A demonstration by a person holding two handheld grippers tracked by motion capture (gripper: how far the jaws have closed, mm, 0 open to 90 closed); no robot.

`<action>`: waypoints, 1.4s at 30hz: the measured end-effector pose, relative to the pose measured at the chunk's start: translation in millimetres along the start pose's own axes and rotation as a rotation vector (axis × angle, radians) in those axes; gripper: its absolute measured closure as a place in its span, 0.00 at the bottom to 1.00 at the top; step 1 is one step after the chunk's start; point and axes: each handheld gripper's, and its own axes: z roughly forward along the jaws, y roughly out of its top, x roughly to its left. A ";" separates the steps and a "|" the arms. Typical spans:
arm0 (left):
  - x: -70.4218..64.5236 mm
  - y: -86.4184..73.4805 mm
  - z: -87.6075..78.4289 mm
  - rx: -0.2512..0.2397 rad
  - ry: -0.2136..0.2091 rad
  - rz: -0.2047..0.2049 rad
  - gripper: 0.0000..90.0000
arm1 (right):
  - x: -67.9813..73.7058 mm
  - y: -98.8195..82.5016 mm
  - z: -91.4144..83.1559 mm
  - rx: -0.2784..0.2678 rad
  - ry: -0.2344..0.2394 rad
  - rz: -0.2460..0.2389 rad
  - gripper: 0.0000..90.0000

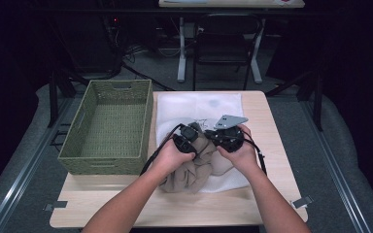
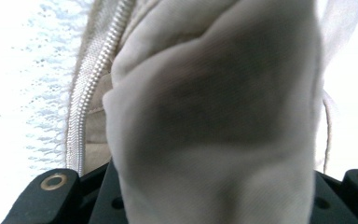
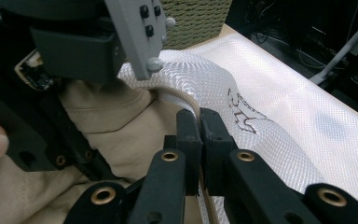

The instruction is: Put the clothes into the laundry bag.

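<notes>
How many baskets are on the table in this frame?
1. The green woven basket stands on the left part of the table, beside the white mesh bag. Its inside looks empty; nothing suggests another one hidden.

We saw beige garment (image 1: 194, 170): soft matt cloth, ribbed zip (image 2: 89, 79). White bag (image 3: 279, 107): shiny woven mesh. Basket (image 1: 108, 127): rough green wicker. Table (image 1: 175, 206): smooth pale wood. Right gripper (image 3: 199, 122) jaws: matt black plastic, brass-look eyelets.
</notes>
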 end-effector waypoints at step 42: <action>6.0 -7.5 34.3 -0.104 0.013 -0.044 0.39 | -0.2 -5.8 7.8 0.037 -0.004 0.002 0.97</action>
